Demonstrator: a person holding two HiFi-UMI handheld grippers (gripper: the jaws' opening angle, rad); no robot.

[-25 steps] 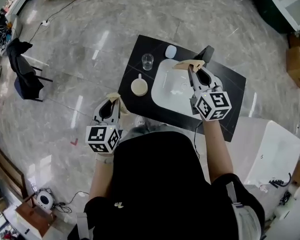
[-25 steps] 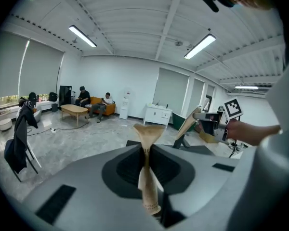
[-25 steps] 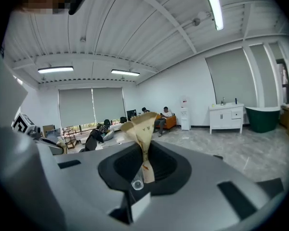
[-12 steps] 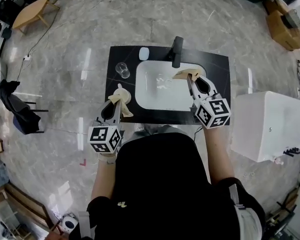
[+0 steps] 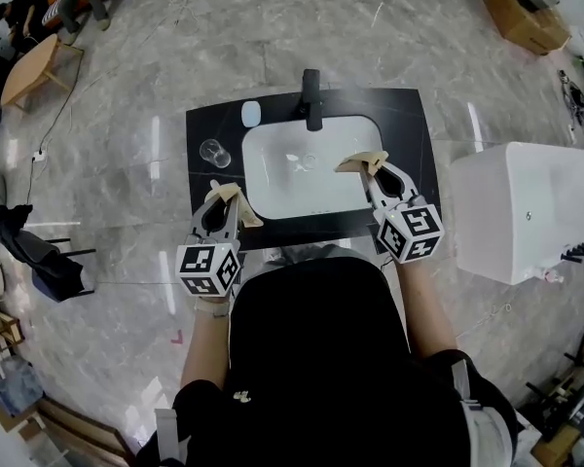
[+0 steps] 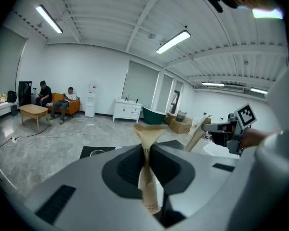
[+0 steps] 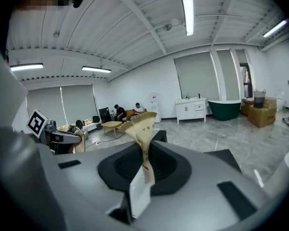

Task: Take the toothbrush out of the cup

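A clear glass cup [image 5: 214,152] stands at the left of the black counter [image 5: 414,125], beside the white sink basin [image 5: 273,183]. I cannot make out a toothbrush in it. My left gripper [image 5: 230,196] hovers over the counter's front left corner, just in front of the glass, with its tan fingertips [image 6: 147,130] pressed together on nothing. My right gripper [image 5: 362,161] reaches over the basin's right side, its tan fingertips [image 7: 143,121] also together and empty. A cream cup seen earlier near the left gripper is hidden by it or merges with it.
A black faucet [image 5: 312,93] rises at the back of the basin, with a small pale oval object [image 5: 250,115] to its left. A white cabinet [image 5: 521,212] stands to the right of the counter. Grey marble floor surrounds it. People sit on a far sofa [image 6: 55,105].
The counter has swung from the upper right to straight ahead of me. Both grippers have come in over its front, the left one covering the spot where the cream cup showed. Jaws unchanged.
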